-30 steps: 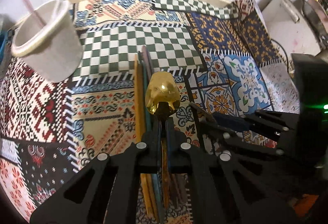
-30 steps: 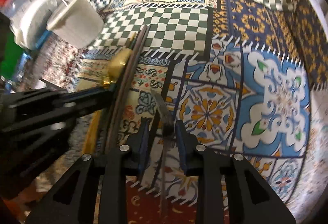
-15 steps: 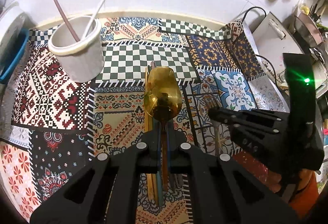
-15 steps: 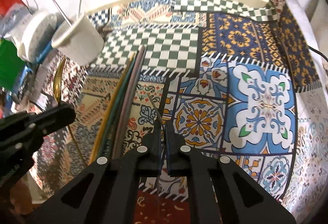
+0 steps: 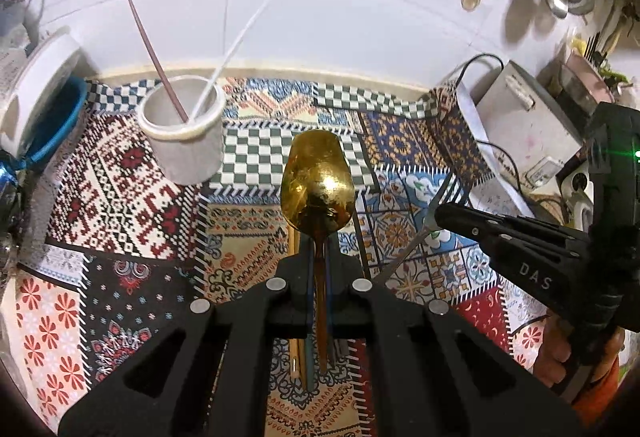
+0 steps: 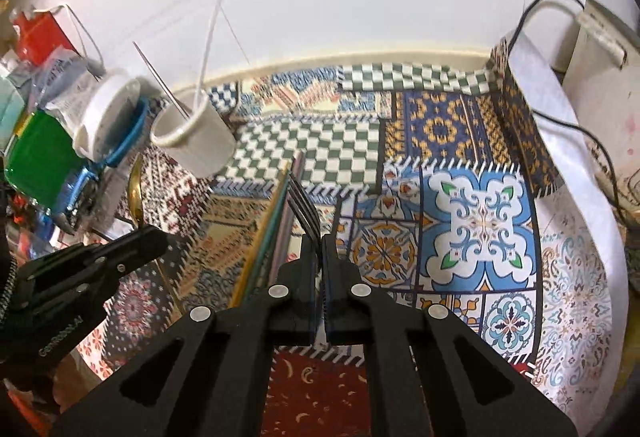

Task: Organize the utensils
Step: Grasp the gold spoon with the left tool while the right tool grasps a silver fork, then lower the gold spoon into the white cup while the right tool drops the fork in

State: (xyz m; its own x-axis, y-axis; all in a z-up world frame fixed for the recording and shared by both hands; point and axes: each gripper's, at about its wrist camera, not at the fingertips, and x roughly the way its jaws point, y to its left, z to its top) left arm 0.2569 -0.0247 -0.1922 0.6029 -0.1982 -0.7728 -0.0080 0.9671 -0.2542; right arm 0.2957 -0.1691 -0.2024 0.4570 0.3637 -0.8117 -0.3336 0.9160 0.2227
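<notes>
My left gripper [image 5: 319, 261] is shut on a gold spoon [image 5: 318, 181], bowl forward, held above the patterned cloth. My right gripper [image 6: 319, 257] is shut on a dark metal fork [image 6: 305, 205], tines pointing forward; it also shows at the right of the left wrist view [image 5: 444, 193]. A white cup [image 5: 184, 133] stands at the back left with a pink chopstick [image 5: 156, 57] and a white one [image 5: 236, 45] in it; it also shows in the right wrist view [image 6: 196, 141]. Several coloured chopsticks [image 6: 272, 229] lie side by side on the cloth below both grippers.
A patchwork cloth [image 6: 480, 221] covers the counter. A white jar [image 6: 104, 117], a blue rim and a green box [image 6: 36, 161] crowd the left edge. A white appliance with a black cable [image 5: 524, 125] stands at the right. A white tiled wall runs behind.
Both grippers have risen from the cloth, the left with the gold spoon and the right with the fork. The right gripper closed on the fork during this time.
</notes>
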